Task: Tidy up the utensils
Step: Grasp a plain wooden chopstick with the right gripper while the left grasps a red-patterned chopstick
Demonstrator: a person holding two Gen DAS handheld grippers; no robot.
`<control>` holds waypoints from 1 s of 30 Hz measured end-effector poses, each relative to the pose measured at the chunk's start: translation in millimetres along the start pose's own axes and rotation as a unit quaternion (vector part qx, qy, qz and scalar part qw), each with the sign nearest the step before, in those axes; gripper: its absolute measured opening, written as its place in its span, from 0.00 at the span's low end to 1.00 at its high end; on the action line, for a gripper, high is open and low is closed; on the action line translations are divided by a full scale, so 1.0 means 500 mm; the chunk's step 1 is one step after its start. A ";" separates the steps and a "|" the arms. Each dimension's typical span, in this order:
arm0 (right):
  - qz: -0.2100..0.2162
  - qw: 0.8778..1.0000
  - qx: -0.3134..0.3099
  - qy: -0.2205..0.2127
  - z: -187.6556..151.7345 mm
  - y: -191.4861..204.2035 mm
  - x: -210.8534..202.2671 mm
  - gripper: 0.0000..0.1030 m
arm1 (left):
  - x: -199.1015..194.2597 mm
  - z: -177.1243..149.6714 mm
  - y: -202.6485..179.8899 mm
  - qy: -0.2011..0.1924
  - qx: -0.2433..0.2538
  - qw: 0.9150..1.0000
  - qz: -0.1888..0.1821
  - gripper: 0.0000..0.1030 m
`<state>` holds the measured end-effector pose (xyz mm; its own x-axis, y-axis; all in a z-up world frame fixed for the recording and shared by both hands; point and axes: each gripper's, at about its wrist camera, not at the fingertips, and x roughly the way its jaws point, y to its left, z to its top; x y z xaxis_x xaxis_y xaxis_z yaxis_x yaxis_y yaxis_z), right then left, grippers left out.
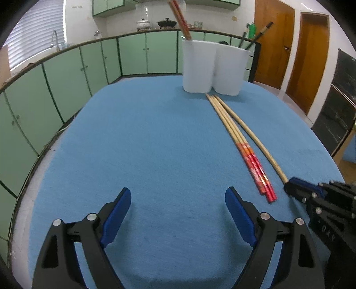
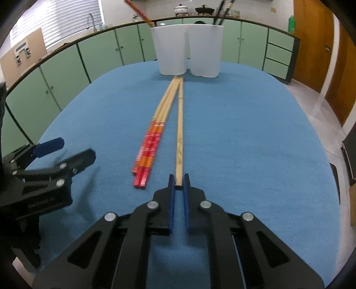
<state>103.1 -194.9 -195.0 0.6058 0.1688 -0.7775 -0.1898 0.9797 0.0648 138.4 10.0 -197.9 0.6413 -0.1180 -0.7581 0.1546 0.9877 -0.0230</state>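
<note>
The right gripper (image 2: 179,184), black-framed with blue finger pads, is closed on the near end of a plain light-wood chopstick (image 2: 179,133) that lies flat on the blue cloth-covered table (image 2: 255,144); in the right wrist view the stick runs from the pinched tip straight toward twelve o'clock, its far end stopping just short of the white twin-compartment plastic utensil holder (image 2: 188,51). Just beside it, toward ten o'clock of the fingertips, lies a bundle of red-and-orange-handled wooden chopsticks (image 2: 151,142), their bare wood tips converging with the plain stick's far end near the foot of the holder. Inside the holder, the compartment at eleven o'clock has red-handled chopsticks (image 2: 139,11) leaning out to the left, and the compartment at one o'clock holds dark chopsticks (image 2: 222,11). The left gripper (image 1: 178,200), of the same black and blue build, hangs spread wide above bare cloth with nothing between its pads. From the left wrist view the right gripper (image 1: 291,184) shows at three o'clock, clamped on the stick's end, with the red-handled bundle (image 1: 255,164) between the two grippers and the holder (image 1: 213,66) at one o'clock at the table's far edge. Pale green kitchen cabinets (image 1: 66,77) line the background.
</note>
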 end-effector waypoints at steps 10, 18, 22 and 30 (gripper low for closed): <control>0.000 1.000 0.031 -0.002 0.000 -0.056 -0.002 0.06 | 0.012 -0.008 -0.062 0.023 0.012 0.999 -0.024 0.82; 0.012 0.999 0.036 -0.002 -0.001 -0.067 -0.003 0.06 | 0.022 -0.005 -0.100 0.032 0.031 0.999 -0.024 0.81; 0.015 0.999 0.037 -0.003 -0.003 -0.070 -0.005 0.06 | 0.021 -0.003 -0.105 0.034 0.030 0.999 -0.028 0.81; 0.014 0.999 0.037 -0.003 -0.004 -0.069 -0.006 0.06 | 0.023 0.005 -0.100 0.031 0.016 0.999 -0.025 0.78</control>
<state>106.4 -229.4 -196.0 0.6060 0.1976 -0.7705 -0.1494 0.9797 0.1337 140.0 -41.3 -203.7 0.5841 -0.1597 -0.7958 0.2102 0.9768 -0.0418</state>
